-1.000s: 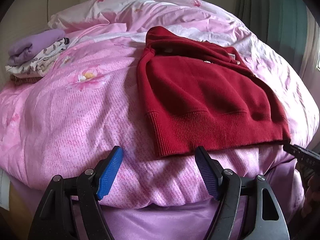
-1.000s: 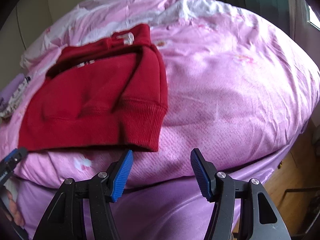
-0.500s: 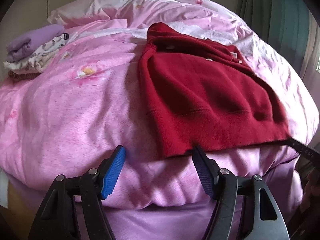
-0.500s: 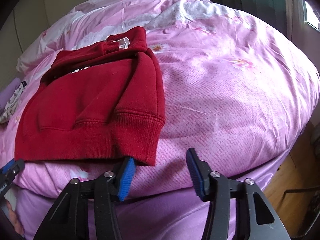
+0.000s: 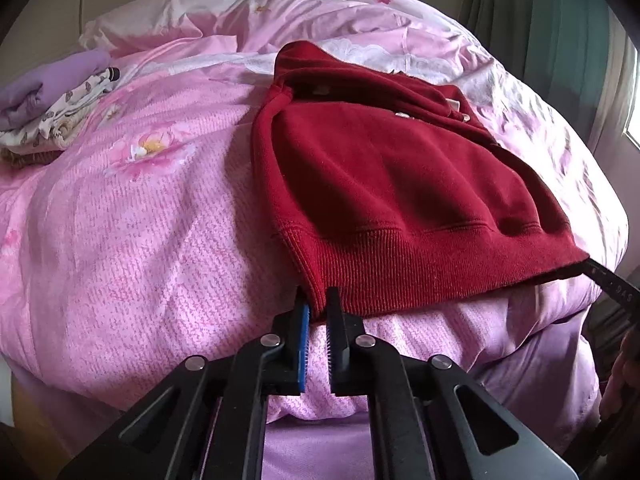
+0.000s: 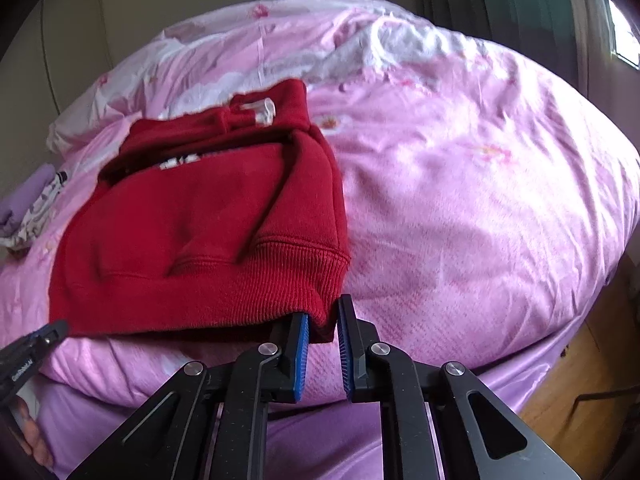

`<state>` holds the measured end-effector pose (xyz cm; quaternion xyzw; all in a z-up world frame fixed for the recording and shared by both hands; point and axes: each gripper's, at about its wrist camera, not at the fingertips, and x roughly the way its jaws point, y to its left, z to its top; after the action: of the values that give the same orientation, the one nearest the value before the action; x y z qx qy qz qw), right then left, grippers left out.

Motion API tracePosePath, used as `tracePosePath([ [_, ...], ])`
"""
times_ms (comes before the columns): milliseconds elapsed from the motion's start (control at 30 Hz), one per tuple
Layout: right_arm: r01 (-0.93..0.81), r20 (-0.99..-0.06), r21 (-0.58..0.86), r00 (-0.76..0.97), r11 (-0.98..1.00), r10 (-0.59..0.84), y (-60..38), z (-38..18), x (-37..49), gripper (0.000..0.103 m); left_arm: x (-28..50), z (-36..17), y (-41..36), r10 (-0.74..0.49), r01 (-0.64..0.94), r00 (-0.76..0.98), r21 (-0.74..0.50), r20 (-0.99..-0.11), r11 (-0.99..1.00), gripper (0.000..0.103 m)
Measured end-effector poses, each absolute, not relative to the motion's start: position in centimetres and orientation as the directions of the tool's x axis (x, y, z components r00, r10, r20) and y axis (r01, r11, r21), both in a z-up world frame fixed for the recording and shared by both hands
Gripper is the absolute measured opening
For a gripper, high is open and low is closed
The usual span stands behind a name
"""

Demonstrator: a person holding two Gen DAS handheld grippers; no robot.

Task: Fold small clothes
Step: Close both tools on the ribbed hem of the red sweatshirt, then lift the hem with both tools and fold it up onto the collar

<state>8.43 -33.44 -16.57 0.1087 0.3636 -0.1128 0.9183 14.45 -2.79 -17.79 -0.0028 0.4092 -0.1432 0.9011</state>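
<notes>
We note red sweater [image 5: 392, 184] at bed's [image 5: 120, 240] near edge. Left gripper [image 5: 318, 308] clamped on one hem corner; right gripper [image 6: 323, 322] closing on other. Shallow bites: we risk hem slipping, or quilt snagging.

soft daylight from right | fisheye edges dark | slight blur

The hooded sweatshirt [image 5: 392, 184] is deep red with a ribbed hem. Under it the quilt [image 5: 152, 216] is pink with printed flowers. Left of the sweatshirt, folded clothes [image 5: 52, 96] are lilac and cream-patterned. Blue pads line black fingers [image 5: 305, 332].
</notes>
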Motion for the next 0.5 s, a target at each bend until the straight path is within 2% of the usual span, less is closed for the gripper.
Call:
tracePosePath([
  [167, 0.274, -0.647, 0.140, 0.753, 0.952, -0.121, -33.6, -14.7, 7.9, 0.013, 14.2, -15.5, -2.5, -0.269, 0.251, 0.664, -0.131, -0.698, 0.959, 0.007],
  [500, 0.244, -0.536, 0.242, 0.840, 0.939, -0.080, -34.9, -8.6, 9.1, 0.012, 17.0, -7.1, -1.9, -0.309, 0.235, 0.756, -0.201, -0.577, 0.951, 0.007],
])
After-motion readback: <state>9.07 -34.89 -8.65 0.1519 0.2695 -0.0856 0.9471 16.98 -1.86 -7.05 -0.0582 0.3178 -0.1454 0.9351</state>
